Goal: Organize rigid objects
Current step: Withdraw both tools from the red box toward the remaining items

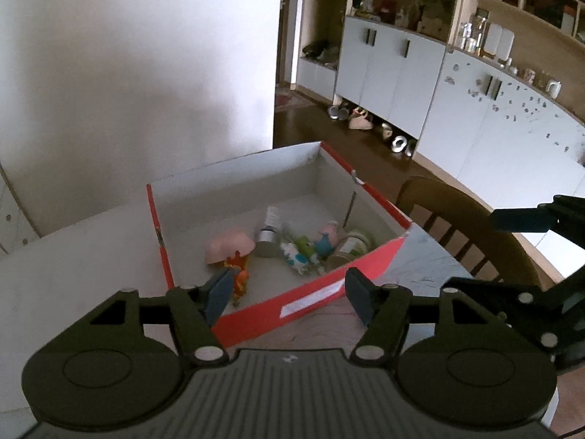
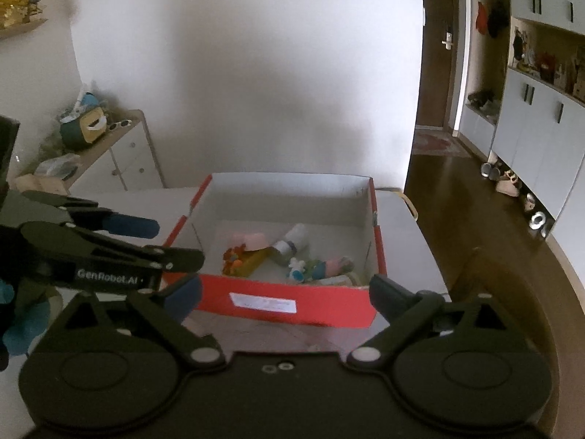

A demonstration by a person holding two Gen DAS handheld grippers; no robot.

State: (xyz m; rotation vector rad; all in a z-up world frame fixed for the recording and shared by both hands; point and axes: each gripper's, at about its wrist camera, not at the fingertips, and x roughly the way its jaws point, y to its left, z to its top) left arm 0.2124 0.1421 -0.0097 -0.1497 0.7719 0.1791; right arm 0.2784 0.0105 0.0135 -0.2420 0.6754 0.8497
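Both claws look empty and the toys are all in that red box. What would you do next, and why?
Probably draw both back. The left gripper and right gripper are open and hold nothing, while the pink bowl, bottle and figures already lie inside the red box.

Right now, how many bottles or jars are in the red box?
2 visible: a silver-capped bottle lying mid-box beside the pink bowl, and a jar on its side at the right wall. Others may be hidden behind the near wall.

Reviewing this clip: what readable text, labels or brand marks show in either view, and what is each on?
"GenRobot.AI": white lettering on the black arm of the left gripper, seen in the right wrist view.
White label on the red box front: print too blurred to read.
Labels on the bottle and jar inside: too small to read.
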